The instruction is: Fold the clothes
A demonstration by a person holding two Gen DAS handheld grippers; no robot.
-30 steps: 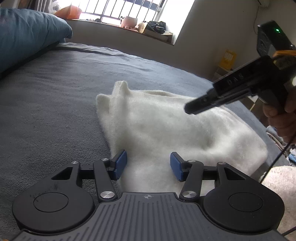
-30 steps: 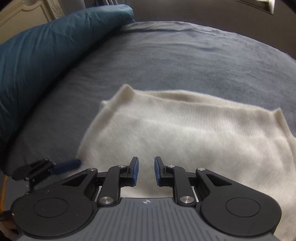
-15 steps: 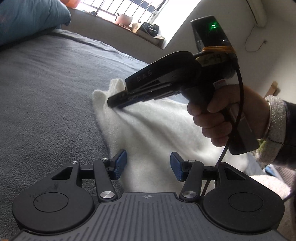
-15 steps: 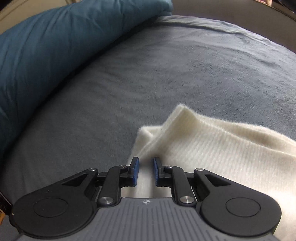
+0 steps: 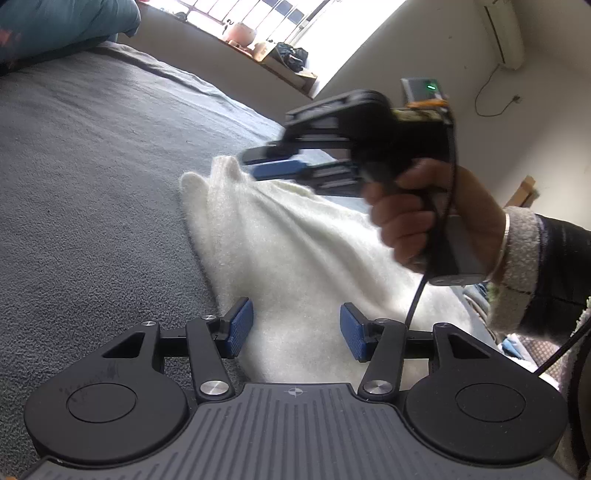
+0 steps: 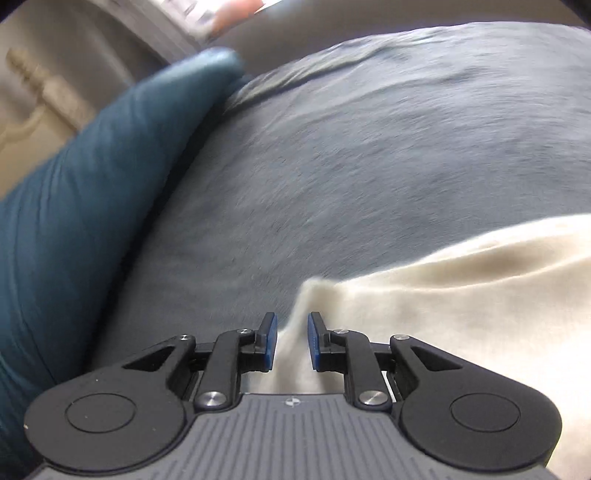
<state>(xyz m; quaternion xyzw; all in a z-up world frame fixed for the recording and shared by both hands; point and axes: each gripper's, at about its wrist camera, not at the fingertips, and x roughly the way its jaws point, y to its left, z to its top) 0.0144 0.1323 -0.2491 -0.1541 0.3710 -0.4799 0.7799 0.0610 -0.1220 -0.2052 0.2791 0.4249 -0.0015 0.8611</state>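
A white fuzzy garment (image 5: 295,240) lies spread on the grey bed cover (image 5: 92,184). My left gripper (image 5: 295,328) stands open over the garment's near edge, with the cloth showing below and between its blue pads. A hand (image 5: 424,214) holds my right gripper (image 5: 251,165) at the garment's far corner, pointing down at it. In the right wrist view the right gripper (image 6: 292,339) has only a narrow gap between its pads. The garment's (image 6: 461,314) pointed corner runs into that gap, and the pads do not visibly press on it.
A teal pillow (image 6: 92,203) lies along the bed's left side, also at the top left (image 5: 62,22) in the left wrist view. Beyond the bed is a window sill (image 5: 266,48) with a pot and clutter. The grey cover (image 6: 369,147) stretches bare past the garment.
The right gripper swung from above the middle of the garment to its far corner and came down onto it. The left gripper tilted and shifted slightly. Neither jaw gap changed.
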